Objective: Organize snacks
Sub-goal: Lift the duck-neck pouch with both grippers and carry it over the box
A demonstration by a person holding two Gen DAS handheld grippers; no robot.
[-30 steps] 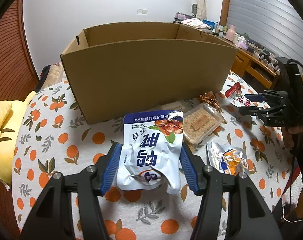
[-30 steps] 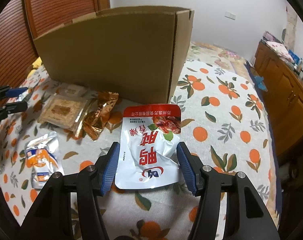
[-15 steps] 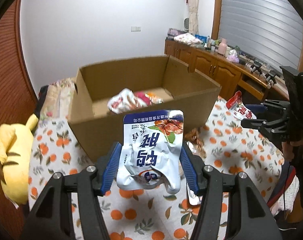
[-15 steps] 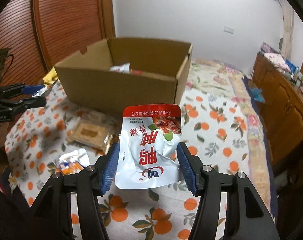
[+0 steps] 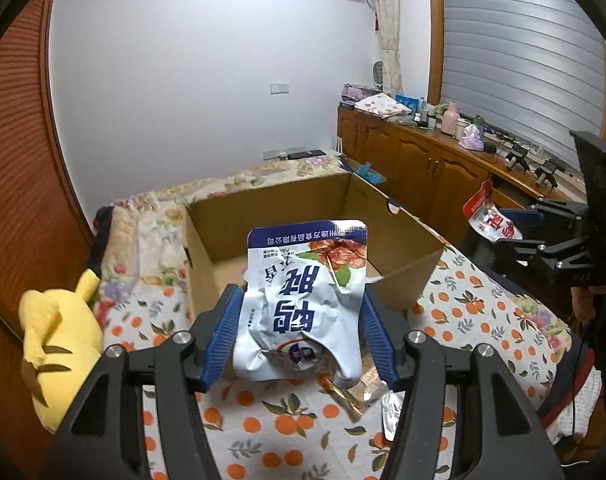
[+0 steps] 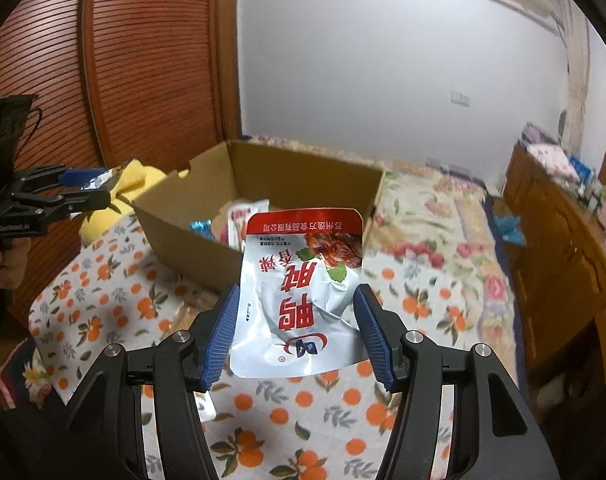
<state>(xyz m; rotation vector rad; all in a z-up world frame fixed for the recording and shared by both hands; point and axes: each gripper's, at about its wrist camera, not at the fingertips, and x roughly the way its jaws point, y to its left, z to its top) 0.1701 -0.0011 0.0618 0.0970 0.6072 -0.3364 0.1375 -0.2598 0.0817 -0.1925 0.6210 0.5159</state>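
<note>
A few snacks already lie in the box (image 6: 263, 184), and others are left on the cloth (image 6: 103, 300) near it, so the sorting looks partly done. The left gripper (image 5: 299, 328) clamps a blue pouch (image 5: 303, 300), raised before the box's near wall. The right gripper (image 6: 297, 328) clamps a red pouch (image 6: 303, 292), likewise lifted near the box, both aimed toward the opening.

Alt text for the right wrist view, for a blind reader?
The right gripper holds a red-topped pouch above an orange-print cloth, before an open box with snacks inside. At far left, the left gripper holds another pouch.
</note>
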